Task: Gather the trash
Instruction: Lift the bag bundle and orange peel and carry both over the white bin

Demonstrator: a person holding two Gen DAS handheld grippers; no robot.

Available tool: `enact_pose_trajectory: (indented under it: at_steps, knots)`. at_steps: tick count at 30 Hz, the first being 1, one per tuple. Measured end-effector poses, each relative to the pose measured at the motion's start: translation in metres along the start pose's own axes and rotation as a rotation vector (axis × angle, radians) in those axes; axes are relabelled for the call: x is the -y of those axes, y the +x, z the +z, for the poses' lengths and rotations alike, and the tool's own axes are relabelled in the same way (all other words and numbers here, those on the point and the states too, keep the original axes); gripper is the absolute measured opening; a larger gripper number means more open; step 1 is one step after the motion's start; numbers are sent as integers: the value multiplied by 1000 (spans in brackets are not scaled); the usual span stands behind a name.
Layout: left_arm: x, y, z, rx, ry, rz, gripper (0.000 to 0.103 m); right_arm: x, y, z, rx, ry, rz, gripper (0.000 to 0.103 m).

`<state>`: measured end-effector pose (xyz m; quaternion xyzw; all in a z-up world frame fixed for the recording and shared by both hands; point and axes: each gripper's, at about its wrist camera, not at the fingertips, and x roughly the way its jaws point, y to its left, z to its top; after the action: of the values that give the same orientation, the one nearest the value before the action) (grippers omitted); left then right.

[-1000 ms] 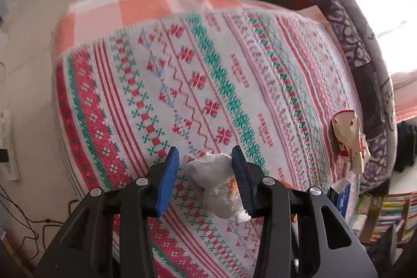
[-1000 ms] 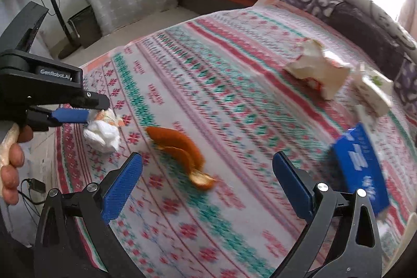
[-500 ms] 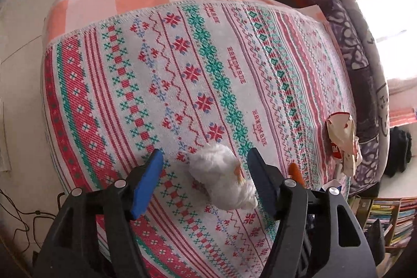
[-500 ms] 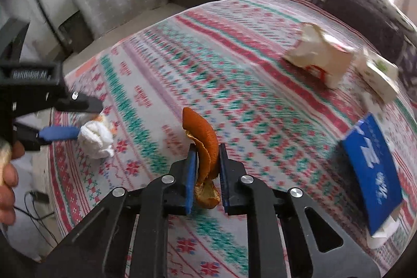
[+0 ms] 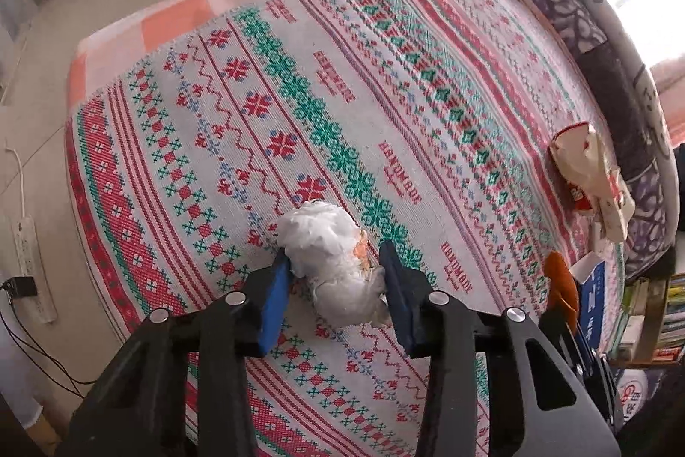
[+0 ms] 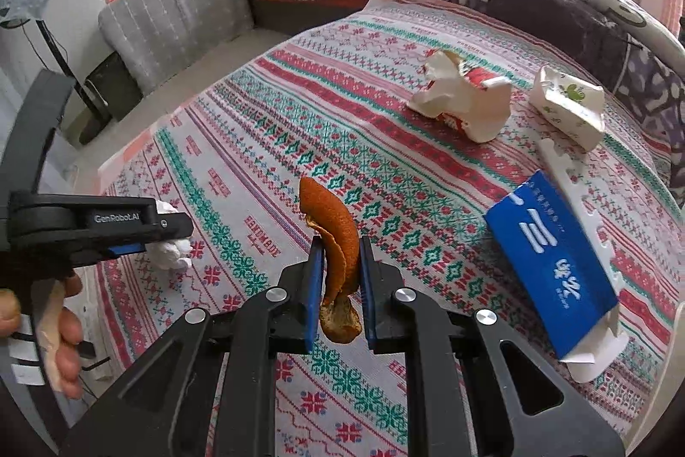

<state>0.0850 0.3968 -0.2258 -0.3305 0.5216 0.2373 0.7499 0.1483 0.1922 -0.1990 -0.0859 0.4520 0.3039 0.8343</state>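
Patterned tablecloth (image 6: 428, 174) under curled, browned orange peel (image 6: 336, 243) pinched upright in right gripper (image 6: 340, 285)

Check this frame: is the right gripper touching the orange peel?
Touching. The right wrist view shows the right gripper with both blue pads pressed flat against the orange peel, no gap on either side, the peel standing up between them.

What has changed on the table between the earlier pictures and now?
The right gripper closed on the orange peel and lifted it off the patterned cloth. The left gripper opened around the white tissue wad and is now closing on it again; its pads touch the wad. The crumpled wrapper, the blue box and the small pack stayed in place.
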Motion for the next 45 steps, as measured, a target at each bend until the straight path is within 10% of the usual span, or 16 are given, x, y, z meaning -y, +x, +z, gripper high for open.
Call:
enact_pose_trajectory:
  at_steps: [19,45]
  knots:
    - [83,-115,-24,520,223,36,39,59,-98,5,244,186,-122,15]
    - [215,-147,-118,644,479,-65,40,156,-192,-32,383,367,-332,15]
